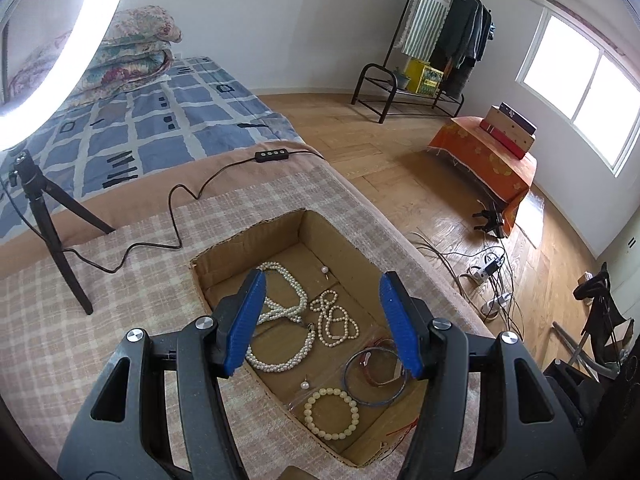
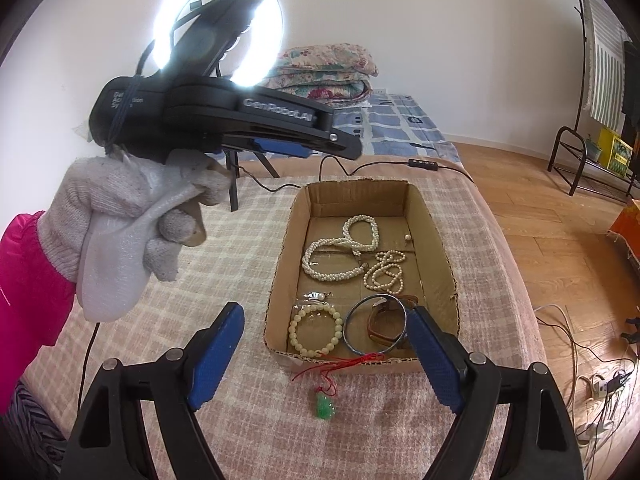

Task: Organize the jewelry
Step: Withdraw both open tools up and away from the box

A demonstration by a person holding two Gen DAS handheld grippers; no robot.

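A gloved hand (image 2: 132, 232) with a pink sleeve (image 2: 28, 280) carries the left gripper (image 2: 320, 148) above the checked blanket (image 2: 224, 264); behind it shines a ring light (image 2: 224, 36) on a tripod (image 1: 52, 232). In its own view the left gripper's (image 1: 320, 320) jaws stand apart with nothing between them, hanging over the box (image 2: 440, 256). In the box lie a thick pearl necklace (image 2: 336, 256), a thin pearl strand (image 2: 384, 272), a bead bracelet (image 2: 316, 330), a dark bangle (image 2: 376, 322), a brown band (image 2: 380, 328) inside the bangle, and two loose pearl earrings (image 1: 325, 270). Just outside the box's near wall, a green pendant (image 2: 325, 406) on a red cord (image 2: 340, 364) rests on the blanket. The right gripper (image 2: 325, 356) hangs over it, jaws wide and empty. Further right, cables (image 2: 592, 368) trail over the wooden floor (image 2: 540, 240).
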